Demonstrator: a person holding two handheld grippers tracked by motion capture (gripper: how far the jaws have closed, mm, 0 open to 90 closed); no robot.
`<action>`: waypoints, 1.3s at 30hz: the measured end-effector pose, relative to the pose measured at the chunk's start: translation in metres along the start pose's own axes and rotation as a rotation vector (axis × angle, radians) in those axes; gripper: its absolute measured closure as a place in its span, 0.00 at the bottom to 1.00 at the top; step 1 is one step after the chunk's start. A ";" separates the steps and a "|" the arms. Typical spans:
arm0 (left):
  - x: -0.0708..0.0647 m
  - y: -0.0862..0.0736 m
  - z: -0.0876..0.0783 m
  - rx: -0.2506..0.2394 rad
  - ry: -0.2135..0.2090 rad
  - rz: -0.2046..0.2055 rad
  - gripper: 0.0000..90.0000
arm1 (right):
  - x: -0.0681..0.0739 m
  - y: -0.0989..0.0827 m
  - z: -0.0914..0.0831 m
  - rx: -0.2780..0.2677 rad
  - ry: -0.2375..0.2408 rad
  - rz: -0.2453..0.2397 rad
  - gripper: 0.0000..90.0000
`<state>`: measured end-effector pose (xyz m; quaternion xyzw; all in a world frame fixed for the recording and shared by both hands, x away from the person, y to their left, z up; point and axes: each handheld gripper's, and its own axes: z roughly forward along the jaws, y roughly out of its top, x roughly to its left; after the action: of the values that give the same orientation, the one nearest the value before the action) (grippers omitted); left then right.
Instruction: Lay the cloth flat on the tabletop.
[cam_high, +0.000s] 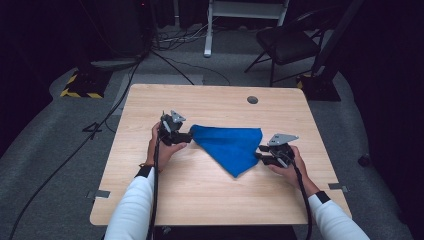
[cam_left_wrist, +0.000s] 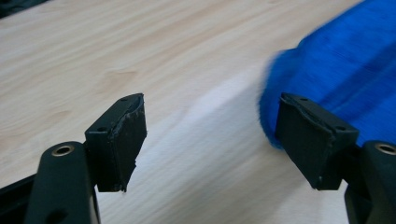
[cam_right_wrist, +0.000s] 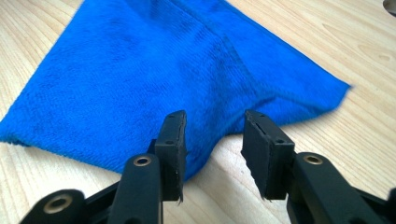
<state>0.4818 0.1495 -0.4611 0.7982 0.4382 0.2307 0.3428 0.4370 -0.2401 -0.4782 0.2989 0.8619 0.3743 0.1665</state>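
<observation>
— High view first: what are you seeing on the table (cam_high: 150, 200)?

— I'm looking down at a blue microfibre cloth (cam_high: 231, 145) lying folded into a triangle near the middle of the wooden top, its point aiming back toward me. My left gripper (cam_high: 187, 136) is sitting just beside the cloth's left corner, and my right gripper (cam_high: 261, 152) is resting at its right edge.

— Is your left one holding anything?

— No. In the left gripper view my jaws are standing wide apart over bare wood. The cloth's fuzzy edge (cam_left_wrist: 327, 70) is lying behind the right-hand jaw, not between the pads.

— And the right one?

— In the right gripper view my jaws are standing partly open, narrower than the left. A low corner of the cloth (cam_right_wrist: 163, 70) is reaching toward the gap and lying against the left-hand pad, but the pads are not pressing on it; I'm seeing bare wood between them.

— Anything else on the top?

— A round grey cable grommet (cam_high: 252, 100) is sitting near the far edge, well apart from the cloth.
</observation>
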 end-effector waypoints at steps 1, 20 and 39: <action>0.003 -0.001 0.000 -0.001 0.018 0.004 0.28 | 0.001 0.001 0.001 0.000 -0.003 -0.001 0.66; -0.020 -0.012 -0.016 0.029 -0.113 0.152 0.25 | -0.003 0.010 0.016 -0.002 -0.044 0.048 0.50; -0.035 -0.048 -0.046 0.119 -0.128 0.235 0.24 | 0.004 0.012 0.032 0.046 0.033 -0.009 0.97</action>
<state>0.4071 0.1539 -0.4686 0.8761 0.3317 0.1916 0.2926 0.4545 -0.2135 -0.4905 0.2923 0.8743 0.3585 0.1470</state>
